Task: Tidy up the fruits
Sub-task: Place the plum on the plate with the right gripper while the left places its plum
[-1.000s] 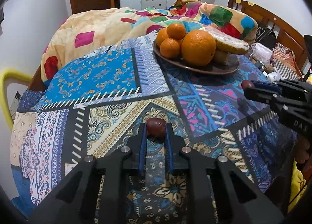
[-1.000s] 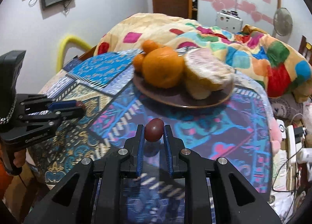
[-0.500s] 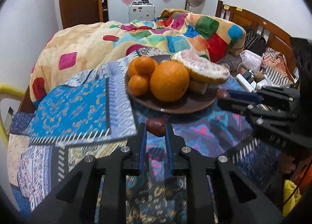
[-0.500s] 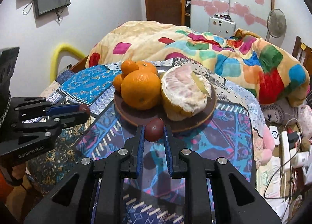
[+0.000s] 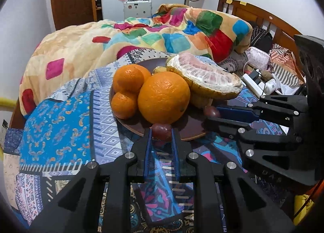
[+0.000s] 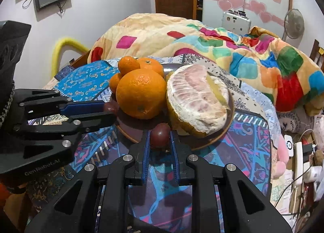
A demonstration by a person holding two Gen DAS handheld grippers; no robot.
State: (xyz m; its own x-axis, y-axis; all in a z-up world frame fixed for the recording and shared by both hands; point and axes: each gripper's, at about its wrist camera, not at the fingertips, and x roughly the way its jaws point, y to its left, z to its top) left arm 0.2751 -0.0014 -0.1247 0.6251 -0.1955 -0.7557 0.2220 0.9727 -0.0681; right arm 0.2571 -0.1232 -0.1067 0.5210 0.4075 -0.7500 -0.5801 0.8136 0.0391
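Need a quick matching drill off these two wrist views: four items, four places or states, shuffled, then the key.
Items:
1. left tongs
2. big orange
3. peeled pomelo
4. brown plate

Places or states:
A. lying on the patterned cloth, carrying the fruit
B. shut on a small dark red fruit, at the plate's near rim
C. on the plate, right of the oranges, pale pink flesh exposed
D. on the plate, in front of the smaller oranges

Pairs: 1-B, 2-D, 3-C, 4-A
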